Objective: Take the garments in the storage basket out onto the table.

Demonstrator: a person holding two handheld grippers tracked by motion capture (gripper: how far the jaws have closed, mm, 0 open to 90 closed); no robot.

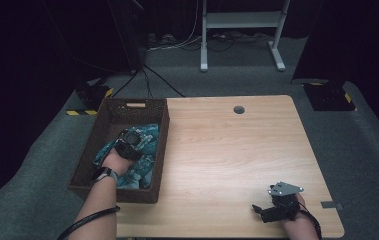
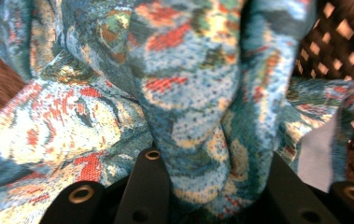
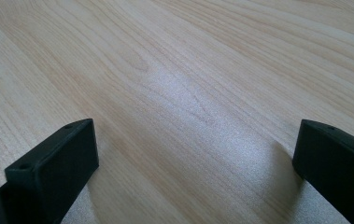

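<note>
My left claw (image 2: 202, 186) clamped on a fold of patterned cloth (image 2: 184, 93), bunched inside the wicker basket (image 1: 108, 114) at counter's left (lift goes straight up). Right claw (image 1: 264, 210) parted, empty, well apart.

High view: dim overall. The surroundings beyond the tabletop (image 1: 237, 150) fall to near black; the wood surface is the brightest area, evenly lit from above, with no hard shadows. Detail is soft and low in resolution.

Left gripper view: brightly lit. The patterned cloth (image 2: 179, 93) is soft and blurred at close range, and its weave appears grainy.

Right gripper view: bright. A pale glare patch lies at centre on the wood grain; soft shadows sit beside the black tongs (image 3: 195, 163).
</note>
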